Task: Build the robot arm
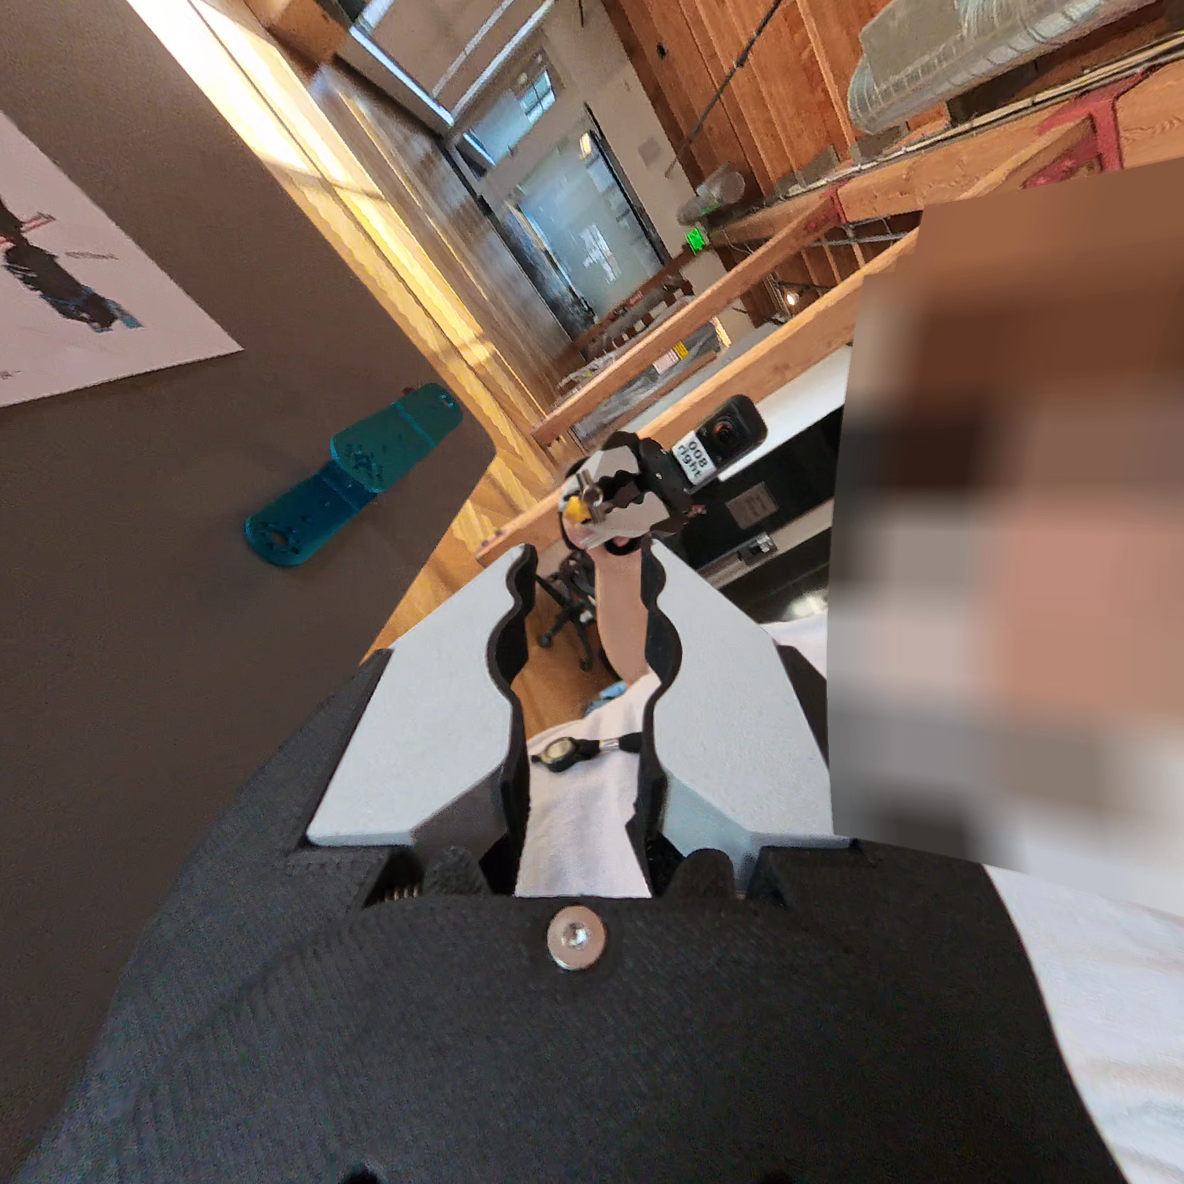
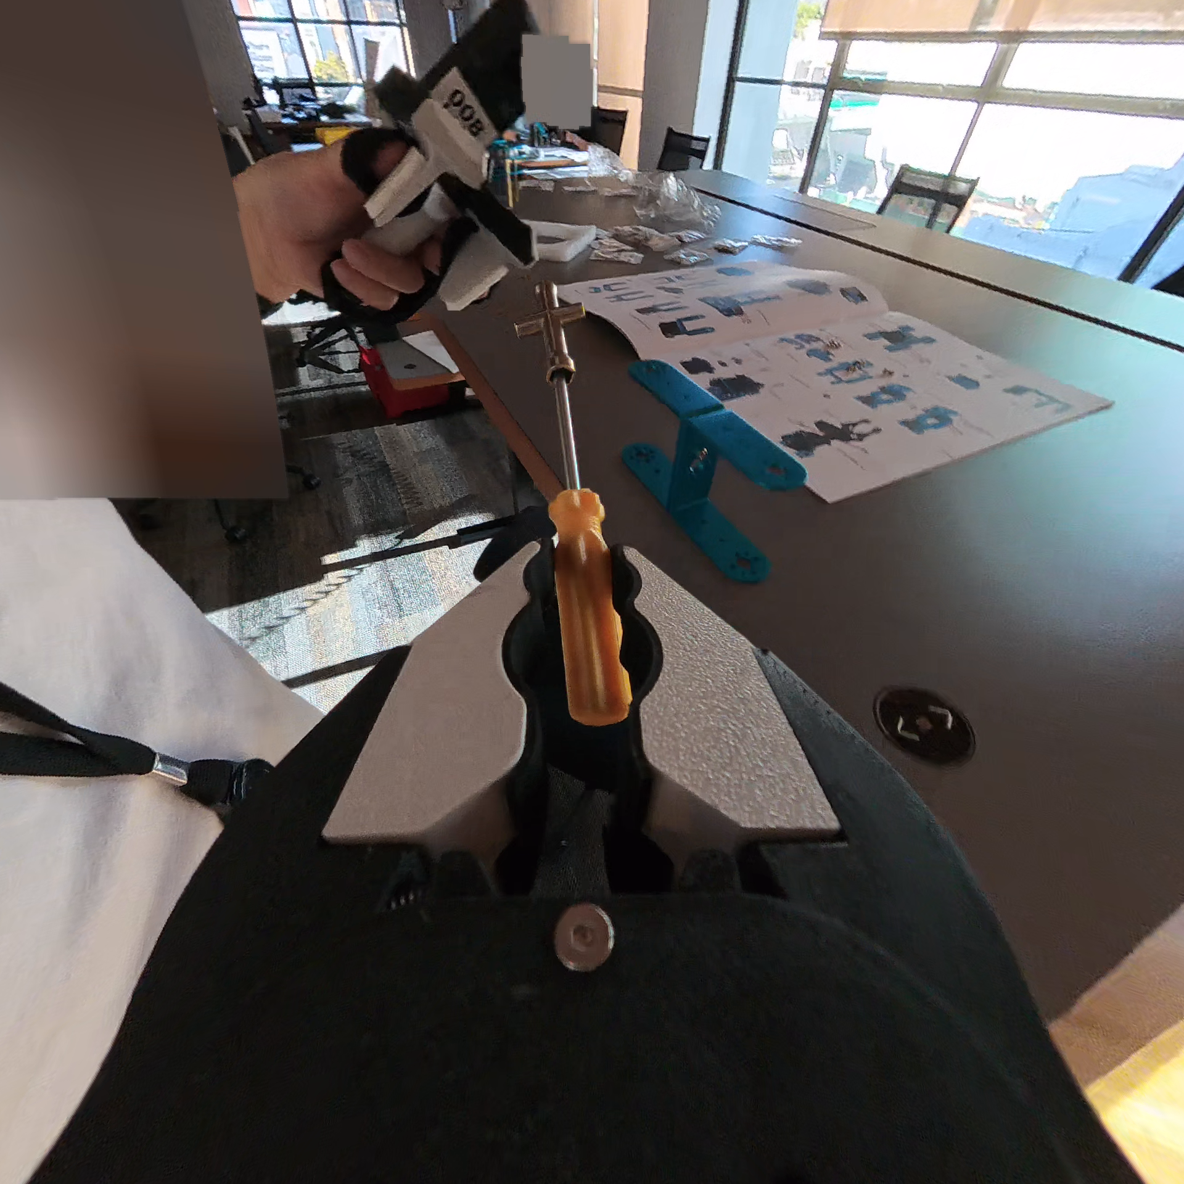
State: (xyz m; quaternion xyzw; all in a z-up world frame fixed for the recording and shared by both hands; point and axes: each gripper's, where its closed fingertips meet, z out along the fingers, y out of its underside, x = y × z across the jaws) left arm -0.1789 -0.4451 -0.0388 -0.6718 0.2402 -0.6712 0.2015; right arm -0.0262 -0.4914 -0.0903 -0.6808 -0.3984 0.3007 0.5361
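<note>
My right gripper (image 2: 580, 559) is shut on the orange handle of a screwdriver (image 2: 589, 615). Its steel shaft points up and away, and a small cross-shaped metal wrench (image 2: 550, 323) sits on its tip. My left gripper (image 2: 506, 256), held in a hand, hovers just above and left of that wrench. In the left wrist view my left gripper (image 1: 586, 564) is open and empty, and it points at the right gripper (image 1: 615, 493) with the wrench (image 1: 589, 490). A blue bracket assembly (image 2: 698, 461) stands on the dark table (image 2: 961, 608); it also shows in the left wrist view (image 1: 359, 474).
An open printed instruction sheet (image 2: 833, 359) lies behind the bracket. Small plastic bags of parts (image 2: 666, 218) and a white foam piece (image 2: 564, 240) lie farther back. A round black grommet (image 2: 922, 724) is set into the table. A red box (image 2: 403, 384) sits on the floor past the table edge.
</note>
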